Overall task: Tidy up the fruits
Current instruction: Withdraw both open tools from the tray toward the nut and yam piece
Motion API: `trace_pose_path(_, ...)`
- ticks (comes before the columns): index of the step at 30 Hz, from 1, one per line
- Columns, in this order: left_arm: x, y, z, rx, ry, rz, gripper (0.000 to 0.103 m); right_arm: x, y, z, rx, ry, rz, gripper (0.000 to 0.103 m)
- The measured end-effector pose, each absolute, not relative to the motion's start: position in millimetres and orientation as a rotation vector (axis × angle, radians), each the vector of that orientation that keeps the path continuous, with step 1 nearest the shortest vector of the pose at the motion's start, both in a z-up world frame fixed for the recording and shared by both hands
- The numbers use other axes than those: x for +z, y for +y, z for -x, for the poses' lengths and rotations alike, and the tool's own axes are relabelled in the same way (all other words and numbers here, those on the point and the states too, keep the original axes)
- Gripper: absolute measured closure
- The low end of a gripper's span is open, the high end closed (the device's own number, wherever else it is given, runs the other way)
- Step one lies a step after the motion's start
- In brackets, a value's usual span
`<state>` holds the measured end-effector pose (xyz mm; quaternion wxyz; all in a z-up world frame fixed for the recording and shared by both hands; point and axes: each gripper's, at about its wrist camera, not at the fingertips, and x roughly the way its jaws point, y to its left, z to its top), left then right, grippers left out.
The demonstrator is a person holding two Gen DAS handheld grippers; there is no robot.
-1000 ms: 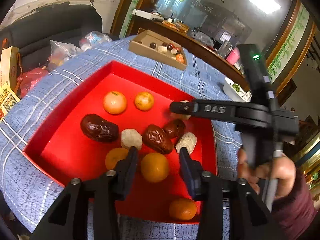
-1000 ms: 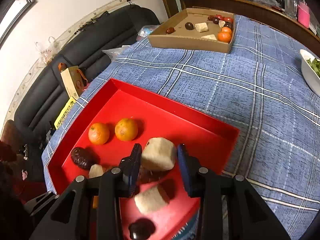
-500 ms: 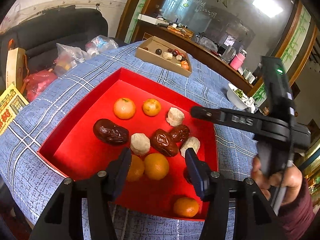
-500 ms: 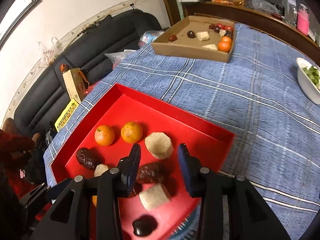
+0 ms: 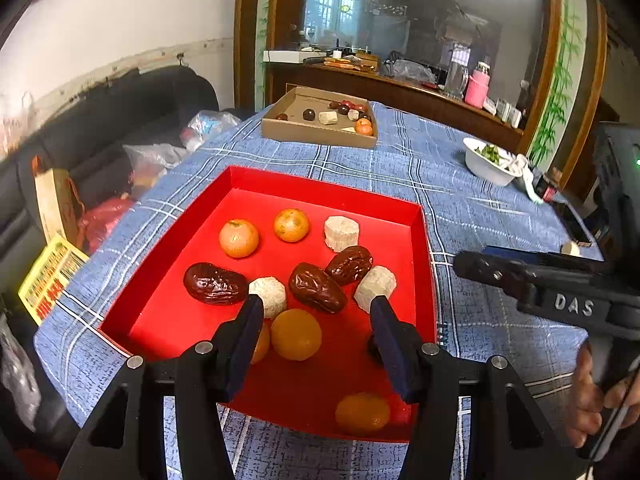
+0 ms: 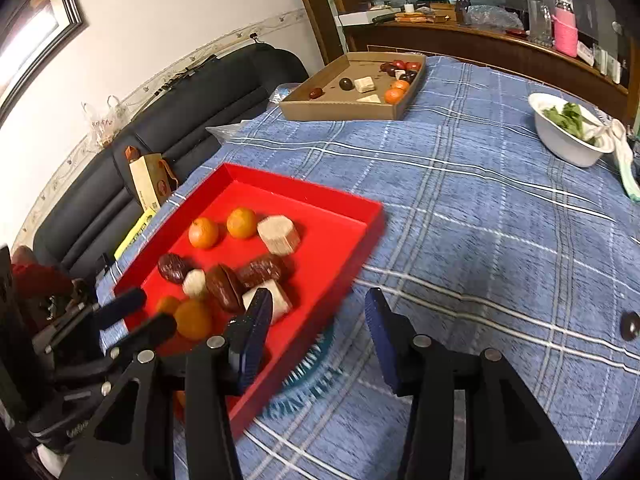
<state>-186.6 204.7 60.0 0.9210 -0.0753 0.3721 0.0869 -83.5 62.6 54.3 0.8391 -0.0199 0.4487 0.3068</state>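
Our left jaws stand apart with nothing between them: in the left wrist view the left gripper (image 5: 316,336) hangs over the near part of the red tray (image 5: 276,178), with an orange (image 5: 296,334) in the tray between its fingertips, untouched. In the tray we see three more whole oranges, three dark dates (image 5: 214,284) and three pale chunks (image 5: 341,233); a fifth orange shows partly behind the left fingertip. The right gripper (image 5: 560,296) shows at the right edge, held over the blue plaid surface (image 5: 472,208). A cardboard box (image 5: 320,132) with more fruit sits at the far end, and a white bowl (image 5: 488,164) to its right.

In the right wrist view our right jaws are also wide apart and empty; the right gripper (image 6: 320,332) hangs above the tray's right rim (image 6: 352,256), one fingertip over the tray, the other over the cloth. A small dark fruit (image 6: 630,326) lies alone on the surface at the far right
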Motion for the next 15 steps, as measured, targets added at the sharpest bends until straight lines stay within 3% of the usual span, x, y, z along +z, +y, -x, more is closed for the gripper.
trace_pose_path(15,62,166,186,0.216,0.763,-0.022,0.040,53,26,102,0.574,0.898,0.108,0.050)
